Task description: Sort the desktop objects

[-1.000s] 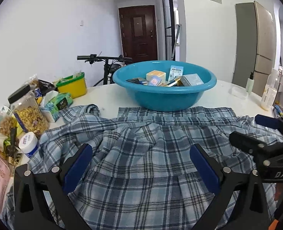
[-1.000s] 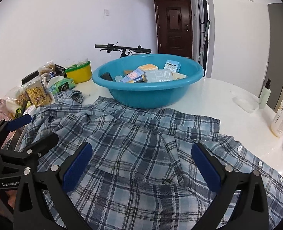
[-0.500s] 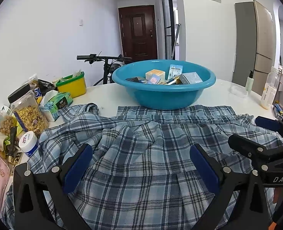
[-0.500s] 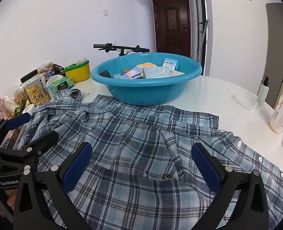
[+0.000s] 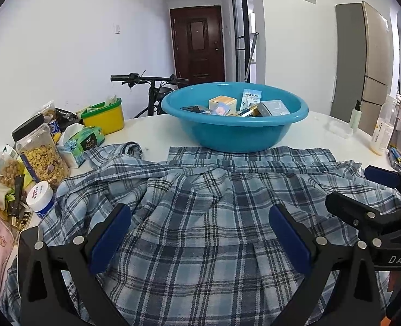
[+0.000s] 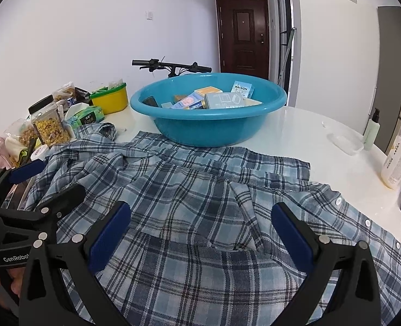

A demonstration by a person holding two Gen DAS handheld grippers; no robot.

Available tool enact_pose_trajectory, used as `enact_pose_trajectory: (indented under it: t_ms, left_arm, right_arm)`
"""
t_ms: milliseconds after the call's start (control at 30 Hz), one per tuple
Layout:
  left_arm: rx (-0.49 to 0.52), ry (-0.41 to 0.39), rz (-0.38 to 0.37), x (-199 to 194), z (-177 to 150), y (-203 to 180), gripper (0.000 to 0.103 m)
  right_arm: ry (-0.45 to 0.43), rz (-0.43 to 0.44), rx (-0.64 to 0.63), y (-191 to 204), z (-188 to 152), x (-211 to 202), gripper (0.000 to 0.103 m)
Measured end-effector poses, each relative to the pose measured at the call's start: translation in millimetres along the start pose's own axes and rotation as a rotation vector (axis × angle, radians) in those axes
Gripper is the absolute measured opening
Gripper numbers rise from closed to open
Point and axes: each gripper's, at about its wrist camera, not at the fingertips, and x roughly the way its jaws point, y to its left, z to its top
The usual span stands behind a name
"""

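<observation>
Plaid shirt (image 5: 200, 217) spread flat on white table (image 5: 157, 130), beneath both grippers. Left gripper (image 5: 200, 240) spread wide, empty; right gripper (image 6: 200, 233) likewise. Blue basin (image 6: 208, 125) of boxes beyond shirt. Dark door (image 6: 242, 34) behind.

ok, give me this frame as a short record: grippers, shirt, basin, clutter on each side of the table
left gripper: jaws open, above the shirt, holding nothing
right gripper: jaws open, above the shirt, holding nothing
plaid shirt: spread rumpled on the white table, its far edge at the basin's base
blue basin: behind the shirt, holds several small boxes
left clutter: cereal jar, tissue pack, yellow tub
right clutter: pump bottle, clear lidded box
</observation>
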Motion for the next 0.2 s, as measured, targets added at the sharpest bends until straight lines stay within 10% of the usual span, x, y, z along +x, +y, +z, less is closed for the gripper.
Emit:
enact_pose_trajectory:
  t_ms: [200]
  left_arm:
    - [-0.004, -0.008, 0.0, 0.2, -1.5, 1.8, 0.103]
  right_arm:
    - [-0.002, 0.005, 0.0, 0.7, -0.3, 1.2, 0.103]
